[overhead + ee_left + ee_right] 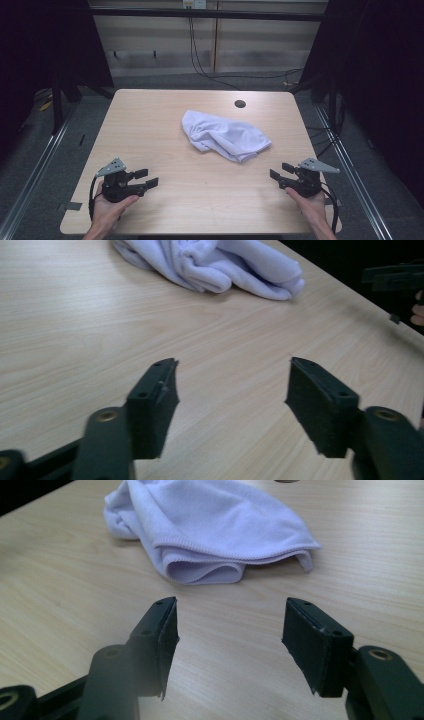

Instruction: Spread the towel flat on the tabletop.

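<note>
Left hand: the person's left hand [111,207] comes in over the near edge of the desk [150,125], close to the near left corner, and holds the left gripper.
Left gripper: the left gripper [147,179] sits low over the desk near that corner, its jaws spread wide with nothing between them; bare wood shows in the gap in the left gripper view [232,405]. A grey three-cornered plate [112,166] tops it.
Right hand: the right hand [312,207] comes in over the near edge by the near right corner.
Right gripper: the right gripper [281,174] mirrors the other, jaws parted and empty, pointing inward toward the middle of the desk; the right gripper view [230,642] shows bare wood between them. It carries a grey plate [318,165] too.
Cloth: a white cloth [222,136] lies crumpled and loosely folded a little beyond the middle of the desk, toward the far edge. It is well apart from both grippers, ahead of each, touching neither. Its hemmed edge faces the right gripper [220,535]; its rolled folds face the left [210,265].
Hole: a round dark hole [240,104] sits in the desk near the far edge, beyond the cloth.
Containers: I see nothing on the desk that holds anything.
</note>
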{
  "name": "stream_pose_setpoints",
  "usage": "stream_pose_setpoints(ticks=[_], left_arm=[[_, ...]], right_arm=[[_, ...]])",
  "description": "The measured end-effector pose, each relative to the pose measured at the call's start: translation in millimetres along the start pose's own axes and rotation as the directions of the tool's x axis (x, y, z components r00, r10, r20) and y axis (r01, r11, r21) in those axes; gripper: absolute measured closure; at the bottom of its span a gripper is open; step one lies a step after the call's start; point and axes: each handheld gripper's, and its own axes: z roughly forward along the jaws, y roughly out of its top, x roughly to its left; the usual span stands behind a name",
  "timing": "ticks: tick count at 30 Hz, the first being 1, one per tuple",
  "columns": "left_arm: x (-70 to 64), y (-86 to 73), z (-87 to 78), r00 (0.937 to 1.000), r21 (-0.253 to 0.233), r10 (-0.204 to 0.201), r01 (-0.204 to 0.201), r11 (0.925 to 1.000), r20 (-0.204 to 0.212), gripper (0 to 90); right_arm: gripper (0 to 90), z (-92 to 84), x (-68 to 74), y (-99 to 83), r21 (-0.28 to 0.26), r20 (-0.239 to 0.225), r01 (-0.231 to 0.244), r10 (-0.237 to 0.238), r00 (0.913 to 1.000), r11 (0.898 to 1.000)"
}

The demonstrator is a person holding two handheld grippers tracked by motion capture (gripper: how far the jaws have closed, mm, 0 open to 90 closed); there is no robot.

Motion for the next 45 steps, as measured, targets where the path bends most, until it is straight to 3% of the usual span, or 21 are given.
stream_pose_setpoints(ticks=[3,5,7,9,12,13,16,19,22,26,30,33,36,40,45], left_arm=[[-1.0,0.1,1.9,1.0000,0.016,0.008,-0.008,0.9998,-0.004,36.0],[-1.1,-0.5,2.4,0.9999,0.026,0.013,-0.012,0.9996,-0.010,36.0],[-1.0,-0.6,2.5,0.9999,0.030,0.011,-0.011,0.9995,-0.010,36.0],[0.1,-0.1,3.6,0.9999,0.029,0.003,-0.003,0.9996,-0.012,36.1],[1.4,0.9,4.6,0.9999,0.029,0.004,-0.004,0.9996,-0.013,37.1],[1.4,0.9,4.6,0.9999,0.029,0.004,-0.004,0.9996,-0.013,37.1],[2.8,0.3,3.4,1.0000,0.044,0.006,-0.006,0.9990,-0.006,34.2],[2.4,0.0,2.1,0.9999,0.042,0.012,-0.012,0.9990,0.004,33.0],[-0.9,-1.3,-3.6,0.9988,0.049,0.050,-0.050,0.9976,0.000,32.5],[-0.1,-1.4,-5.4,0.9990,0.038,0.044,-0.044,0.9983,-0.011,32.5],[3.2,-0.3,-2.6,0.9994,0.038,0.035,-0.034,0.9987,-0.009,31.7],[4.1,-0.3,-1.0,0.9991,0.052,0.042,-0.041,0.9978,-0.010,31.0],[4.8,-0.1,-1.6,0.9993,0.046,0.035,-0.034,0.9984,-0.014,29.3],[3.8,1.0,-5.5,0.9980,0.030,0.050,-0.049,0.9983,-0.037,28.7],[4.5,0.7,-5.0,0.9984,0.032,0.046,-0.045,0.9985,-0.033,27.9]], right_arm=[[38.1,0.9,5.2,2.2,0.040,-0.006,0.054,-0.054,0.9985,0.998],[38.0,1.2,7.3,5.5,0.051,-0.041,0.060,-0.058,0.9975,0.997],[38.0,2.3,8.6,7.3,0.048,-0.040,0.066,-0.065,0.9971,0.997],[40.0,11.6,10.2,11.8,0.067,-0.065,0.091,-0.087,0.9941,0.994],[40.1,25.2,11.3,17.6,0.097,-0.137,0.090,-0.077,0.9876,0.991],[40.1,25.2,11.3,17.6,0.097,-0.137,0.090,-0.077,0.9876,0.991],[37.6,38.5,14.4,24.3,0.117,-0.193,0.114,-0.090,0.9770,0.987],[36.3,43.6,15.0,29.3,0.112,-0.193,0.116,-0.093,0.9767,0.987],[31.8,53.8,16.3,41.8,0.118,-0.219,0.105,-0.077,0.9727,0.987],[30.2,59.8,18.5,51.1,0.102,-0.236,0.111,-0.085,0.9681,0.989],[29.1,75.1,17.0,63.4,0.127,-0.270,0.122,-0.085,0.9592,0.984],[24.7,90.9,13.7,72.8,0.131,-0.258,0.125,-0.087,0.9621,0.983],[22.7,101.7,9.9,78.7,0.143,-0.272,0.116,-0.074,0.9594,0.983],[17.2,118.6,7.3,89.9,0.186,-0.268,0.125,-0.072,0.9606,0.975],[14.7,133.0,6.6,100.9,0.202,-0.273,0.141,-0.082,0.9586,0.969]])
